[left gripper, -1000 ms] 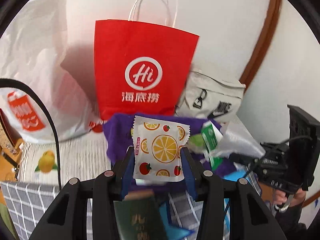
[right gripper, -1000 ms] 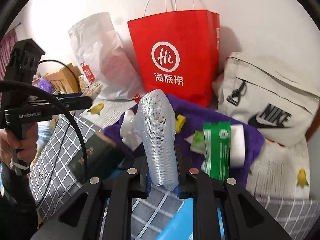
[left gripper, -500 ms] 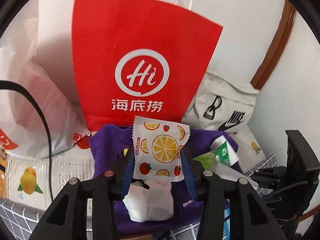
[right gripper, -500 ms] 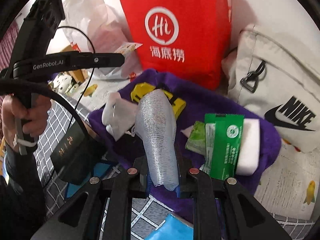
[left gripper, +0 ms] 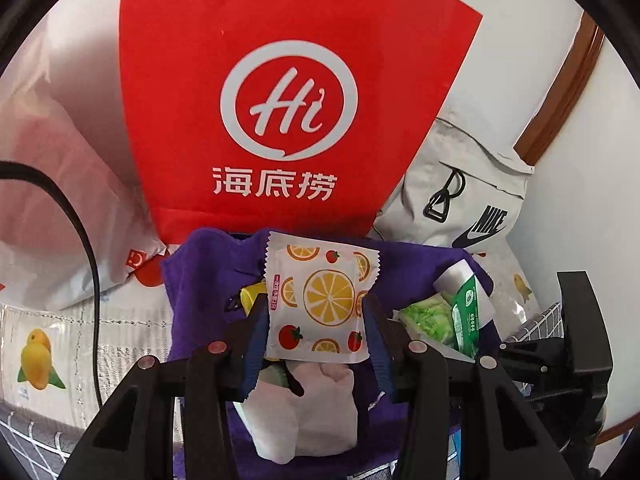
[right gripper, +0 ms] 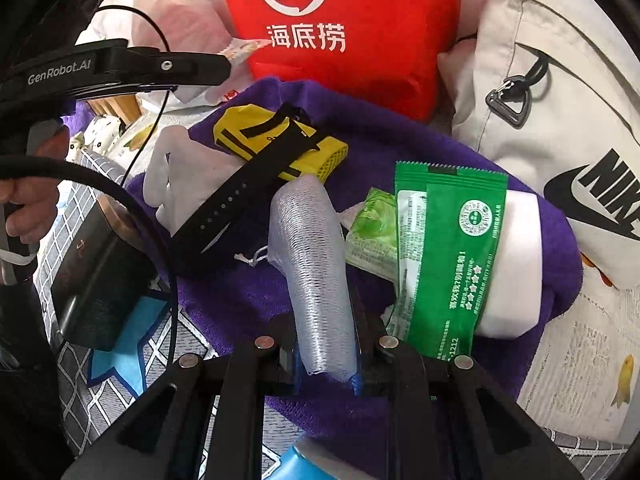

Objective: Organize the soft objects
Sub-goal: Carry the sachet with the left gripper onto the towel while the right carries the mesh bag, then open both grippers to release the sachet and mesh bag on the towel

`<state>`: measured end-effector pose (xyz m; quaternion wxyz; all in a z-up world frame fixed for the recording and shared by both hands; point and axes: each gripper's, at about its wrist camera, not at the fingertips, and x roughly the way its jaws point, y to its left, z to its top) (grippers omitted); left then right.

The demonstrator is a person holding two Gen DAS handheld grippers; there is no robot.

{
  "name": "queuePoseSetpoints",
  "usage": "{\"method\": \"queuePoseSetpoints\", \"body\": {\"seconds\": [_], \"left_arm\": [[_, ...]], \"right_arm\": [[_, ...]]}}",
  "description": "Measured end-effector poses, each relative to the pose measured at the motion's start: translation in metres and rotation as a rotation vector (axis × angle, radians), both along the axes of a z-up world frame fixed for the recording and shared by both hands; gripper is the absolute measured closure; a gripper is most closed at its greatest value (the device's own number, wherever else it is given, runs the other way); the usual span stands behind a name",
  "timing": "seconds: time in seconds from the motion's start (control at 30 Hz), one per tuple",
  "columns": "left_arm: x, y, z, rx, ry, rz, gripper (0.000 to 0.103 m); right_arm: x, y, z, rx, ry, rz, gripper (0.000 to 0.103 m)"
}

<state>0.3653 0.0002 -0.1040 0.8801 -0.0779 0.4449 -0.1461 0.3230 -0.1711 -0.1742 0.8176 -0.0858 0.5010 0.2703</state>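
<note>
- The left tool (left gripper: 316, 312) is closed on a white sachet printed with orange slices and tomatoes (left gripper: 320, 296); the packet stands upright between the two blue-padded fingers (left gripper: 256, 340), its top edge rising above them.
- Under that sachet lies a purple towel (left gripper: 200, 280), with a white cloth bundle (left gripper: 308, 408) on it just below the tool.
- Behind the towel stands a red paper bag with a white "Hi" logo (left gripper: 288, 100); a white Nike bag (left gripper: 468, 208) leans to its right and a white plastic bag (left gripper: 52, 200) lies to its left.
- The right tool (right gripper: 326, 364) is clamped on a white mesh tube (right gripper: 312, 268), which sticks up and forward from between the narrow fingers and tilts a little to the left.
- This mesh tube hangs over the purple towel (right gripper: 248, 296).
- On the towel just right of the tube: a light green crumpled packet (right gripper: 372, 232), a green sachet (right gripper: 452, 256) and a white foam block (right gripper: 520, 264) partly under the sachet.
- Left of the tube lie a black watch strap (right gripper: 244, 196) and a yellow pouch (right gripper: 280, 140), the strap crossing the pouch.
- A dark box (right gripper: 96, 276) sits at the towel's left edge on a grey checked cloth (right gripper: 120, 380).
</note>
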Motion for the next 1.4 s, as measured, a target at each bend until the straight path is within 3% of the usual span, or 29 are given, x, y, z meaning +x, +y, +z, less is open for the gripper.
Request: {"method": "queuePoseSetpoints", "body": {"seconds": [0.17,0.23,0.37,0.6,0.73,1.23,1.4], "left_arm": [[0.002,-0.007,-0.009,0.018,0.018,-0.011,0.058],[0.006,-0.009,-0.015,0.027,0.040,-0.003,0.058],[0.009,-0.014,-0.025,0.034,0.075,-0.015,0.058],[0.013,-0.024,-0.036,0.067,0.098,-0.019,0.058],[0.014,-0.028,-0.040,0.083,0.109,-0.022,0.057],[0.017,-0.046,-0.050,0.116,0.141,-0.050,0.024],[0.015,-0.052,-0.044,0.153,0.141,-0.053,0.017]], "right_arm": [[0.004,0.007,-0.007,-0.009,0.014,0.013,0.083],[0.003,0.008,-0.008,-0.011,0.020,0.014,0.079],[0.005,0.008,-0.008,-0.015,0.020,0.015,0.055],[0.002,0.006,0.000,-0.017,-0.009,0.031,0.042],[-0.003,0.010,0.008,-0.022,-0.030,0.039,0.042],[-0.032,0.010,0.053,-0.117,-0.197,0.002,0.041],[-0.037,0.007,0.060,-0.148,-0.239,-0.014,0.026]]}}
